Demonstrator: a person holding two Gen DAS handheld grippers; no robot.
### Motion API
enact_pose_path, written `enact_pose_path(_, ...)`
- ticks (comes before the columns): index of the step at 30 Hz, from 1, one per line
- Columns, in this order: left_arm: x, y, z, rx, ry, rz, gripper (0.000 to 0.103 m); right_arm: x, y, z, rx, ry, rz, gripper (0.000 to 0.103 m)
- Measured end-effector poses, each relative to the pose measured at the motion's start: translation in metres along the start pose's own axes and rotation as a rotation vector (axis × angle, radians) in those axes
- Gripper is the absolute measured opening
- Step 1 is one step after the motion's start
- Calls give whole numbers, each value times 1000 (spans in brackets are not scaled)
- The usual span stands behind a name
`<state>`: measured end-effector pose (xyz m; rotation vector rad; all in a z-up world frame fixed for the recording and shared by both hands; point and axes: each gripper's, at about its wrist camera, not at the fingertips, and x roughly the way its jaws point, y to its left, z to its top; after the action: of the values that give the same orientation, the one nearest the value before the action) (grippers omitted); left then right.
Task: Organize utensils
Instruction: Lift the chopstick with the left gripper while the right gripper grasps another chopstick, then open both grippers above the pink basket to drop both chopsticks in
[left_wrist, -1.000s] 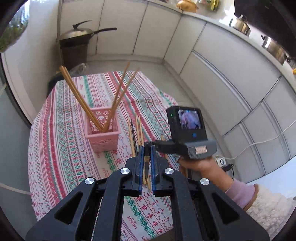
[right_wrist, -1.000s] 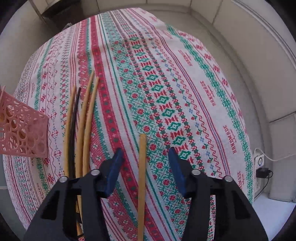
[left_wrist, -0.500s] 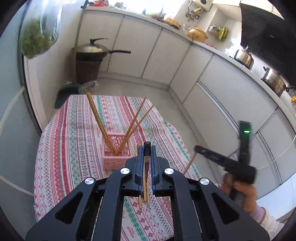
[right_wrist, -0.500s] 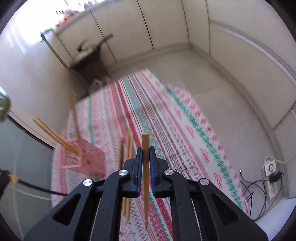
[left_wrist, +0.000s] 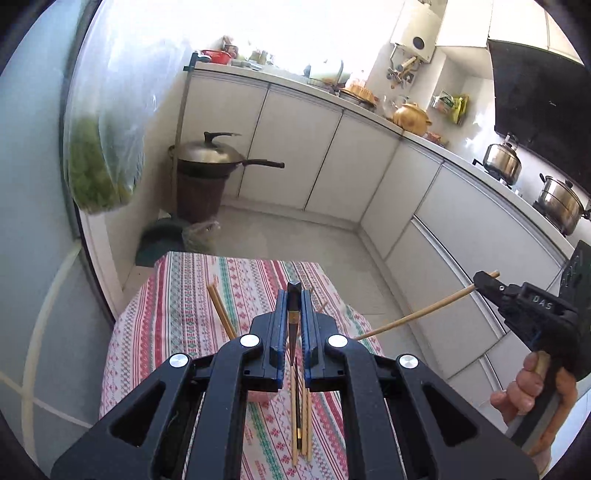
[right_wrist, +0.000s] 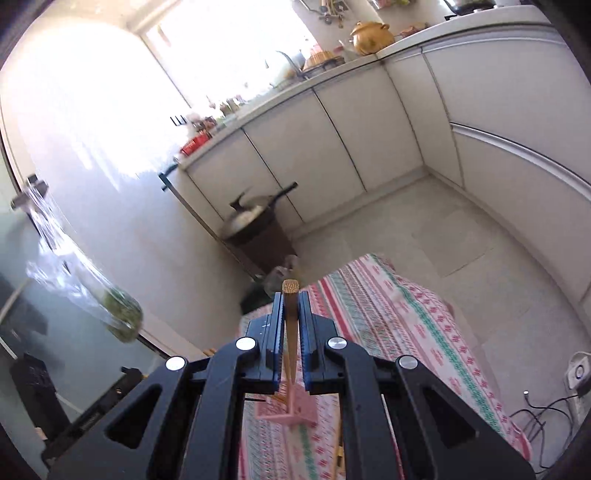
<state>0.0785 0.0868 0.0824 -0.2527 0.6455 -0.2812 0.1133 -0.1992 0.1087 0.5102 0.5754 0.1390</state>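
My left tongs (left_wrist: 293, 295) are clenched on a dark chopstick (left_wrist: 293, 314), its blunt end poking out past the tips, and my right tongs (right_wrist: 291, 295) are clamped on a pale bamboo chopstick (right_wrist: 290, 314) the same way; in the left view that pale stick runs long and slanted from the right tool down toward the desk. A second ago the right tongs were spread over that stick as it lay on the striped cloth (left_wrist: 177, 314), and half a second ago they had just closed on it. Both tools have since risen well above the desk, so I now see cabinets, floor and window instead of cloth close up. I take that to mean two sticks are picked and only the drop into the holder is left for them. The pink basket (right_wrist: 295, 408) sits on the cloth below, mostly hidden behind my tongs in both views, with the sticks already in it (left_wrist: 221, 312) leaning out to the left. A few loose chopsticks (left_wrist: 301, 417) lie flat on the cloth just beside it, still to be gathered. The dark stick, which was low among that loose bundle a second ago, now hangs over it.
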Motion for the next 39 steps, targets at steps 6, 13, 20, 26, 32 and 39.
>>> enact_pose_path(6,26,13,-1,0,44,44,6,6,20,-2,-31,-6,13,8)
enact_pose_path(13,63,27,-19,-25,133,66,13,39,32,-22,-62,61,-3,8)
enact_pose_path(20,35,34,-8,-58,30,68,23,48,40,-31,-103,62,-31,8)
enact_pose_path(26,30,39,-6,-79,26,85,26,57,48,-38,-119,77,-37,8)
enact_pose_path(32,35,45,-5,-95,42,78,26,79,60,-50,-135,104,-36,8)
enact_pose_path(39,45,47,-10,-99,67,85,27,114,67,-77,-178,147,-41,44)
